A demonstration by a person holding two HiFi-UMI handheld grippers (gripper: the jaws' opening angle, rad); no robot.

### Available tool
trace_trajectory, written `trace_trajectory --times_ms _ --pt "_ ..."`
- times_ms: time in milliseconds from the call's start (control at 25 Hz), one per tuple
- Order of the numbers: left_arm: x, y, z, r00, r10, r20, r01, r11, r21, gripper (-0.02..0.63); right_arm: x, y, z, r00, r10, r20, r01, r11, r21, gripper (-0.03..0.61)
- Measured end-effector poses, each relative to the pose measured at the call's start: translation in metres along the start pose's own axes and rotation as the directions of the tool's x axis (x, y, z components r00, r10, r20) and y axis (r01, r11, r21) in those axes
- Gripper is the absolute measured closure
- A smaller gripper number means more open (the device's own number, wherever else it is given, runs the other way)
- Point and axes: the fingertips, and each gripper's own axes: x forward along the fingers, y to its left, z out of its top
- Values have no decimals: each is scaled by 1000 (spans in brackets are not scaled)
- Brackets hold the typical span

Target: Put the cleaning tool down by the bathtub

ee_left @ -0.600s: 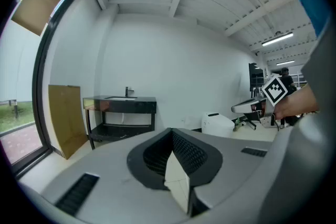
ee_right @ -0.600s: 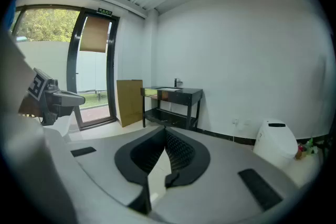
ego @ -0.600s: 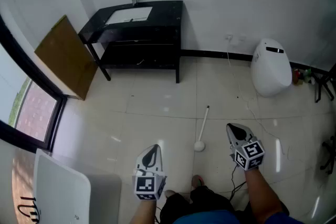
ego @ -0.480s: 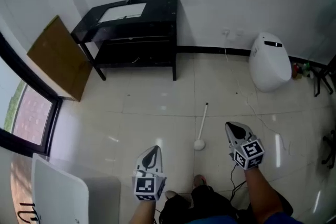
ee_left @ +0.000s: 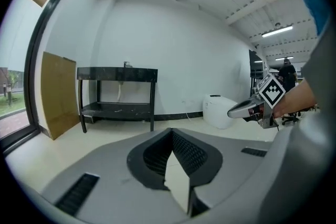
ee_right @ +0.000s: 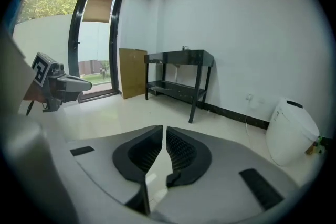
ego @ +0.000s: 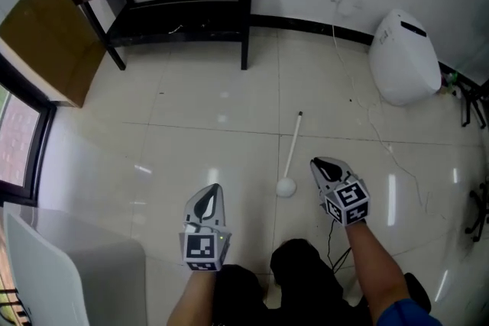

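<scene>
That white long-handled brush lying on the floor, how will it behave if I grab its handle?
The brush looks thin and straight, so probably stiff and light. Its round head sits at one end, so a grip far up the handle would likely let that end dip. On the glossy floor a nudge may slide or pivot it.
</scene>
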Motion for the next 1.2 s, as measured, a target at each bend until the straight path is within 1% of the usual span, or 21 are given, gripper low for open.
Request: trace_trajectory --times_ms 120,200,400,520,600,680,840,960,1040,1120,1200 --pt "32 -3 -57 1000 -7 3 7 1000 13 615 43 -8 -56 1000 11 -19 -12 1000 -28 532" --pt "46 -3 -90 1000 -6 12 6 1000 19 615 71 -11 -94 999 23 -35 -24 999 -28 532" --pt "74 2 -166 999 25 22 -26 999 36 615 146 -20 -207 992 51 -114 -49 999 22 532" --pt "85 1 -200 999 41 27 -42 998 56 615 183 -26 -281 983 52 -177 -42 997 60 532" --pt "90 1 -216 998 49 31 -51 997 54 615 204 -30 -327 974 47 -223 -27 996 90 532" --pt "94 1 -231 998 57 32 -59 997 45 615 225 -37 -364 965 36 -258 -6 993 116 532" --pt "104 -6 -256 999 46 10 -46 999 25 615 262 -49 -416 954 4 -300 38 990 134 534" --pt "107 -11 -265 1000 26 -9 -26 999 -36 615 283 -62 -453 931 -29 -363 82 988 131 544" --pt "109 -14 -270 1000 12 -22 -13 999 -49 615 292 -69 -475 909 -40 -416 104 986 133 548" --pt "113 -22 -273 1000 -5 -22 4 999 -39 615 293 -66 -497 885 -2 -465 92 981 171 552" --pt "118 -27 -279 999 -15 -37 14 1000 -17 615 290 -45 -510 874 92 -477 41 964 261 563"
